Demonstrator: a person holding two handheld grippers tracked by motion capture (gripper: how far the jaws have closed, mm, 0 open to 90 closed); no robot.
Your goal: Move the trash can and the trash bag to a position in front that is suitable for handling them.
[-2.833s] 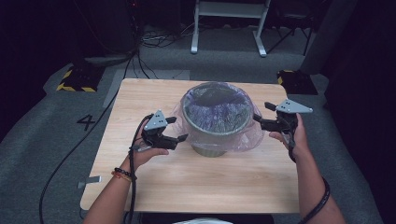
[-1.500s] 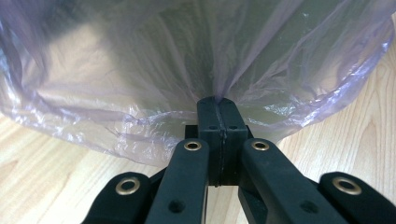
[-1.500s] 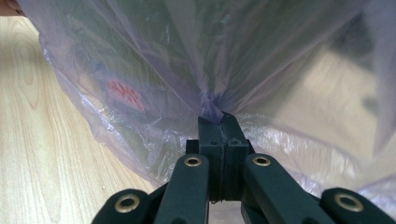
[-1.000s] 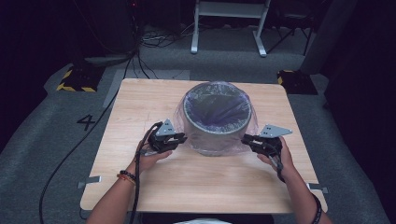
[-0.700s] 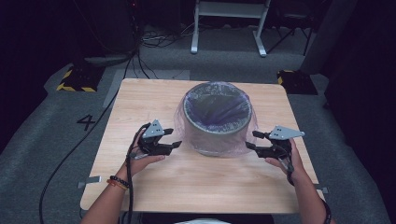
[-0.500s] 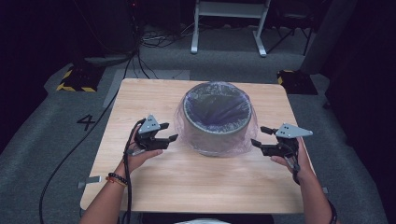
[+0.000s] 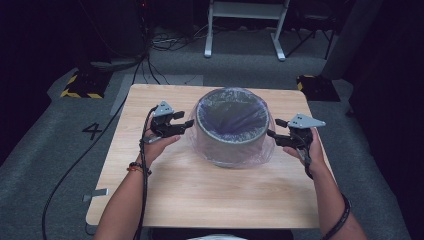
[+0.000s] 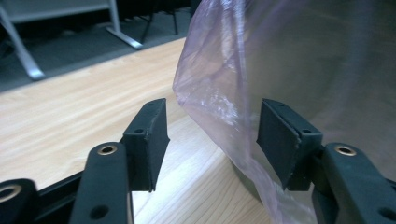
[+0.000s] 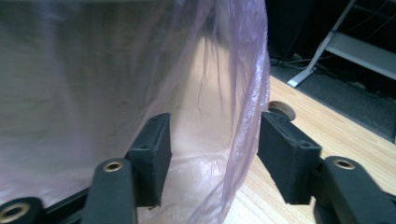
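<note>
Bag (image 7: 230,150) already lines the bin (image 7: 231,122) mid-desk (image 7: 200,200), skirt draped down. My left gripper (image 7: 186,123) and right gripper (image 7: 272,134), jaws just narrowing, half-open with film between, nothing pinched; skirt needs tidying.

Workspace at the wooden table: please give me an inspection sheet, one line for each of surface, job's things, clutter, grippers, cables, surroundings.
Surface: light wooden table, bare around the bin.
Job's things: round grey bin lined with a thin purple plastic bag; the bag hangs over the rim and down the outside.
Clutter: nothing seen.
Grippers: left gripper beside the bin's left wall, jaws apart, bag film between the pads, not pinched. Right gripper at the bin's right side, jaws apart with loose film between. Both jaws have just been closing slightly.
Cables: black cable along the left forearm; another crosses the floor.
Surroundings: grey carpet, white stand legs, yellow-black striped block.
</note>
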